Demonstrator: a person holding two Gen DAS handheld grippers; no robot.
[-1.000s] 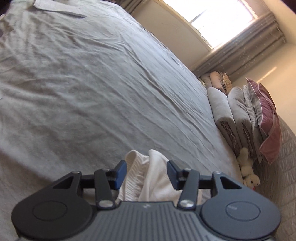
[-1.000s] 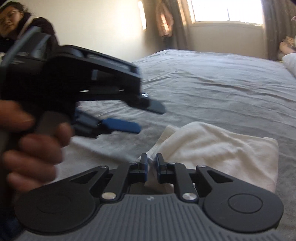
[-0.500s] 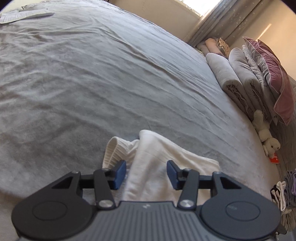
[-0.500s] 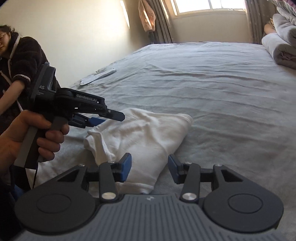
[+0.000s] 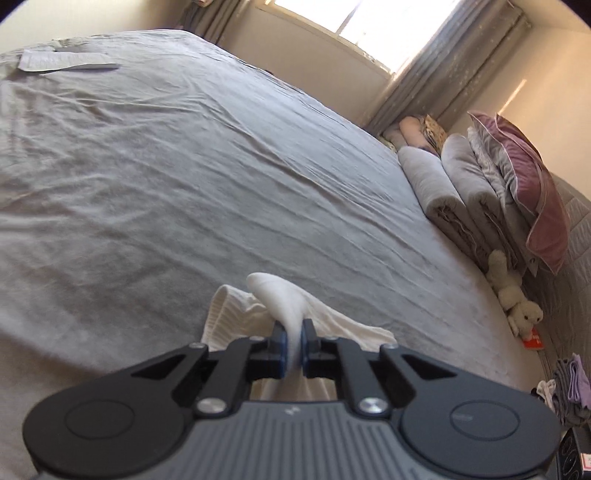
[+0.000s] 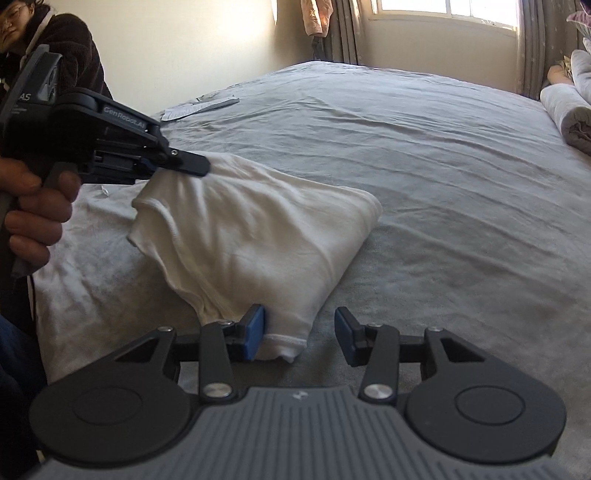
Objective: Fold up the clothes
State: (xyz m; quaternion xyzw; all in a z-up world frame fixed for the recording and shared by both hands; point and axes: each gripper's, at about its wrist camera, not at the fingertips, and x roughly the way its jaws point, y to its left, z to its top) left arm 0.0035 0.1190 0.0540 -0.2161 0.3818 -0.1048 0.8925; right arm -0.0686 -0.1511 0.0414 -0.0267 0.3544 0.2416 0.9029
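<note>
the white shirt (image 6: 255, 240) lay bunched on the bed (image 6: 443, 177). the left gripper (image 5: 292, 345) had just closed, pinching a raised fold of it. the right gripper (image 6: 300, 338) stood open, the hem corner between its pads but unpressed. best to clamp that corner fully before lifting, then pull both holds apart evenly so the cloth spreads flat.

Sunlit window (image 5: 373, 33), grey curtains (image 5: 436, 77) — wide grey bed (image 5: 166, 166), cream walls (image 6: 207, 40).

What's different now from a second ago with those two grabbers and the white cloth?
The left hand-held gripper has just closed, pinching a fold of the white cloth. The right hand-held gripper let go and now stands open beside the cloth's near corner. The cloth still lies on the grey bed.
</note>
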